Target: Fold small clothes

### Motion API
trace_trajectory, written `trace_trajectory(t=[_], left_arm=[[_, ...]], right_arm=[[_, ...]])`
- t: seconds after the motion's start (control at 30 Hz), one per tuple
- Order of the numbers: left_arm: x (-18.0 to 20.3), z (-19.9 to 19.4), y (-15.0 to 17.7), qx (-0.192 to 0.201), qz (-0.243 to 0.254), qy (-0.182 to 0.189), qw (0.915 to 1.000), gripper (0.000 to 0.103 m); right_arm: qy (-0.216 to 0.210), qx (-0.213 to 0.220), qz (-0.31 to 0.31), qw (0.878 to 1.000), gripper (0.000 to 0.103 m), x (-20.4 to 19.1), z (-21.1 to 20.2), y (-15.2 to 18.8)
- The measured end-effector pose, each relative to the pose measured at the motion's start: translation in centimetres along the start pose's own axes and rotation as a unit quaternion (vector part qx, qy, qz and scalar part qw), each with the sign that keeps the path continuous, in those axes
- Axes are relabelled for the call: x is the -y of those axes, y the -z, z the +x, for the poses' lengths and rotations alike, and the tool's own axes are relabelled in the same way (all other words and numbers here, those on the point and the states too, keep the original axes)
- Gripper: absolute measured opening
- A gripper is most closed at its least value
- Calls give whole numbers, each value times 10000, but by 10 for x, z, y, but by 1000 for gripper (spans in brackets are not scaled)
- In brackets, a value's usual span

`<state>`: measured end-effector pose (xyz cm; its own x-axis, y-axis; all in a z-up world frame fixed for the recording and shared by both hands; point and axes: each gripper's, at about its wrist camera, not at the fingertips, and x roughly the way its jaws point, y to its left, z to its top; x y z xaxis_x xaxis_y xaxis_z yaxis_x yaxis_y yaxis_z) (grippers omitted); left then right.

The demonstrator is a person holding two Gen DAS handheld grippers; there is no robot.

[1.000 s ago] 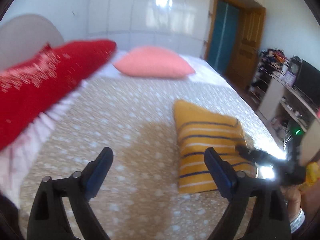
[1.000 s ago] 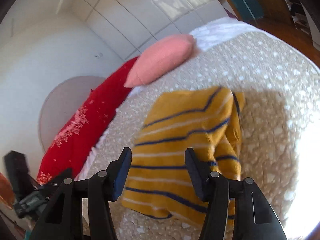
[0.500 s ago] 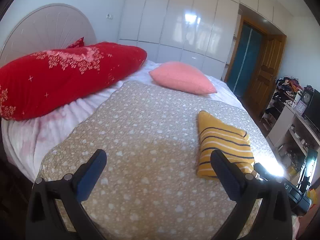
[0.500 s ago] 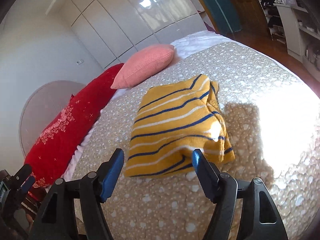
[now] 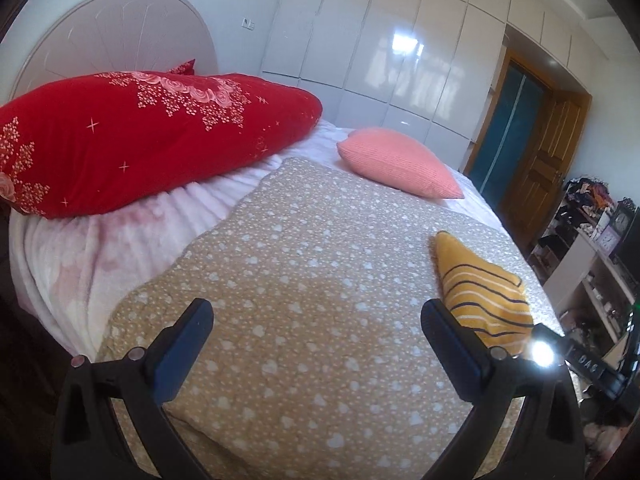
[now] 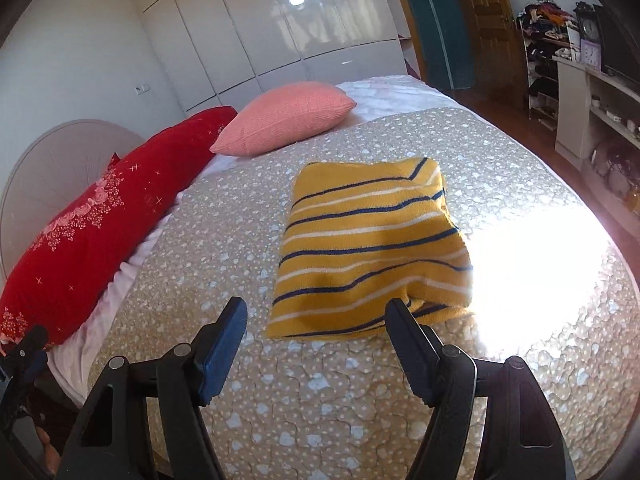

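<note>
Covering bed, heart-print quilt (image 6: 360,400), glossy white wardrobe (image 5: 400,52)

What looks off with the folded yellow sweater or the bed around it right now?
Only a small thing: the striped yellow sweater lies folded on the beige bedspread, but its near right corner bulges, with an under-layer poking out past the top fold. Both tongs, left and right, are open and clear of it.

We see a knitted, matt jumper (image 6: 370,248) lying on a quilted cloth bedspread (image 6: 320,380). Beyond the jumper sits a ribbed fabric pillow (image 6: 286,118), and behind the pillow glossy wardrobe doors (image 6: 288,20). Both tongs (image 6: 314,330) (image 5: 316,338) look matt black plastic.
</note>
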<state>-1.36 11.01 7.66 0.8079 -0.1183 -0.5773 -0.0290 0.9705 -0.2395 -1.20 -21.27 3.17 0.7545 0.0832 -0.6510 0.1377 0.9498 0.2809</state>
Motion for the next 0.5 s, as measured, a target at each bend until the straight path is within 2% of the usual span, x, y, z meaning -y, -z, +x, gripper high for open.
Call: trace_trajectory(t=[0.2, 0.5], left_arm=[[-16, 8, 3, -129, -147, 94, 9998, 103], [-29, 12, 2, -184, -304, 95, 9993, 103]], right_arm=[[205, -62, -250, 9995, 76, -16, 3, 3], [385, -241, -147, 9989, 76, -14, 14, 5]])
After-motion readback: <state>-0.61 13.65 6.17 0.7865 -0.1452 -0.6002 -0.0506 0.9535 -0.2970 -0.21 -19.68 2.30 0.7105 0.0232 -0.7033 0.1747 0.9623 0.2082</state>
